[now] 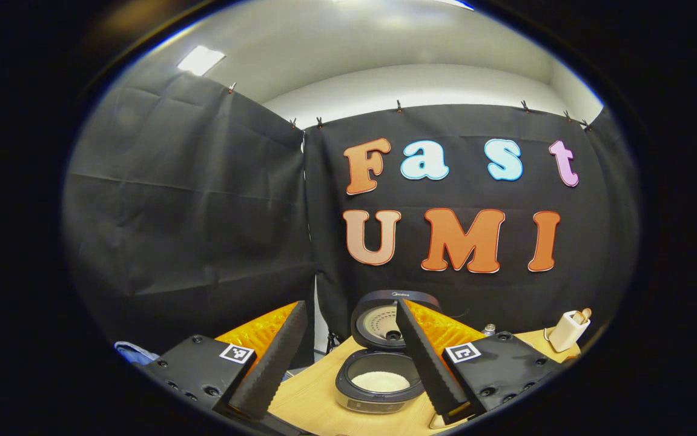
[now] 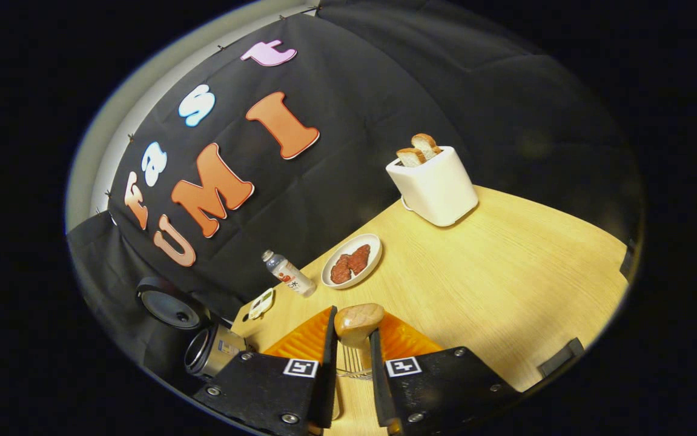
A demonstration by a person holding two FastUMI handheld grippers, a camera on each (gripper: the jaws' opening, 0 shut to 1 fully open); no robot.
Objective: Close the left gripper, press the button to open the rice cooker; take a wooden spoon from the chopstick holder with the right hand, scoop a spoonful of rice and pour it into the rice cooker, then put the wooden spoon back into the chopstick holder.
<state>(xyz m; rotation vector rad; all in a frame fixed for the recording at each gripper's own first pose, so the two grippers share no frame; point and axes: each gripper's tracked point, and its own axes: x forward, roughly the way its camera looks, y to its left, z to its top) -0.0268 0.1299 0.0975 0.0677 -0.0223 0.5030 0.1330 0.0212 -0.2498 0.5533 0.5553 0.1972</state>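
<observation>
2 grippers are in my hands right now. My left gripper [image 1: 348, 363] is hanging with its fingers spread wide and holding nothing, looking over the wooden table [image 1: 309, 399] at the rice cooker [image 1: 379, 378]. I am seeing the cooker's lid [image 1: 384, 321] standing open and upright behind the pot, and white rice [image 1: 381, 381] lying in the inner pot. Far off to the right, a white holder [image 1: 568, 330] is sitting at the table's edge with wooden pieces sticking up from it.

My right gripper [image 2: 353, 345] is pinching the wooden spoon [image 2: 358, 322] with its fingers drawn narrow, both pressing on the neck just under the bowl. Beyond it on the table I am seeing a plate [image 2: 352, 260] with 2 reddish pieces, a small bottle [image 2: 289, 274] lying tilted beside it, and a white toaster [image 2: 436, 188] holding 2 slices of bread. The rice cooker [image 2: 203, 345] is showing at the lower left, well apart from the spoon.
</observation>
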